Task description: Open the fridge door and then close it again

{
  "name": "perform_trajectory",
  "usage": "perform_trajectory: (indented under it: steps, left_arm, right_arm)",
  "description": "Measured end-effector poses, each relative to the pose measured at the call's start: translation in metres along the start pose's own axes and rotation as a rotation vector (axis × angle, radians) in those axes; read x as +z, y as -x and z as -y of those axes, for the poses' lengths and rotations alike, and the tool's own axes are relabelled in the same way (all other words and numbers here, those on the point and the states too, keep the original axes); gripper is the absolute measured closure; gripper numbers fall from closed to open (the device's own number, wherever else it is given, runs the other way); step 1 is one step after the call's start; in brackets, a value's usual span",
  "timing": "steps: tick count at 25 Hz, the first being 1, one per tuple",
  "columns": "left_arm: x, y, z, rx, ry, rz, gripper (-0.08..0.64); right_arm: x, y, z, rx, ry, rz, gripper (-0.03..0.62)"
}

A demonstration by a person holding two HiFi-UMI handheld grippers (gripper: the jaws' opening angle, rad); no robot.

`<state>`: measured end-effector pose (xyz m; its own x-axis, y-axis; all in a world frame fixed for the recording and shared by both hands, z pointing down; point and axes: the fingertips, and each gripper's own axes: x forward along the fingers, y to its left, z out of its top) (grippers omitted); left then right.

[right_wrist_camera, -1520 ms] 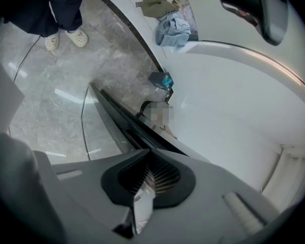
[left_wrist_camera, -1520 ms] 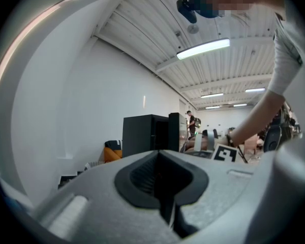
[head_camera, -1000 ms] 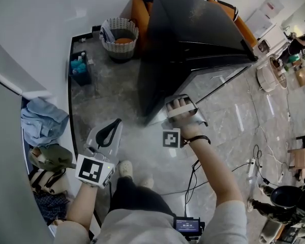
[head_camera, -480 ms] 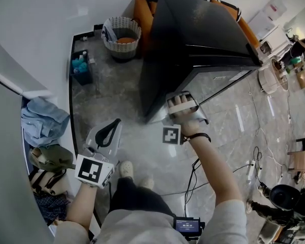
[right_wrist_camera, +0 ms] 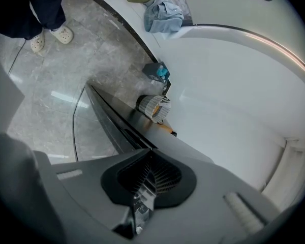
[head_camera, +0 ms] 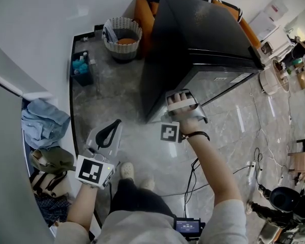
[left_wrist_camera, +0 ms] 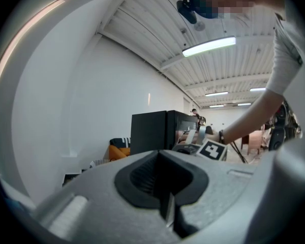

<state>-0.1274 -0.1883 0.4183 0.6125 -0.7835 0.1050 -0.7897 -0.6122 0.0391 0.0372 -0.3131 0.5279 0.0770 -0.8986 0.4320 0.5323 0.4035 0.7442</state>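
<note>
**Figure: tongs at the fridge door**

- Right tongs (head_camera: 180,99): the jaws are drawn together with nothing gripped between them. The tip appears to touch the fridge (head_camera: 193,29) at the near lower corner of its door (head_camera: 221,83).
- Left tongs (head_camera: 112,128): the jaws are likewise together and empty. They are held low, well apart from the right tongs and clear of the fridge, which stands ahead of them beyond the right tongs.
- Door: we see it lying flush, or nearly flush, with the body. In the right gripper view a dark seam (right_wrist_camera: 123,132) between door and body runs straight away from the tip of those tongs.
- Step in hand: we judge this to be the start of the opening, with the closed tip set at the door's free edge. We cannot rule out the last press of the closing, since the door's position suits both.
- Next move, if opening: the tip must catch the edge at the seam and swing outward on the door's arc, away from the hinge side. The glossy face offers little purchase, so we expect a risk of slipping off.
- Next move, if closing: a steady push toward the body until the seam closes.
- The left tongs have no evident part in either move.
</note>
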Motion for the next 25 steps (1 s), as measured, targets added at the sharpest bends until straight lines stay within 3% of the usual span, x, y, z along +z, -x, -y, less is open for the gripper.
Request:
perform_trajectory:
  steps: [15,19,25]
  left_arm:
    - [0.004,-0.011,-0.005,-0.012,-0.004,-0.001,0.558]
    - [0.008,-0.015,-0.001,-0.022,-0.008,0.0,0.558]
    - [0.018,-0.018,0.012,-0.047,-0.021,0.005,0.558]
  right_arm:
    - [-0.001,-0.004,0.005,0.012,-0.084,0.01,0.595]
    - [-0.001,0.006,0.01,0.014,-0.222,0.052,0.595]
    - [-0.01,0.036,0.021,0.04,-0.608,0.121,0.595]
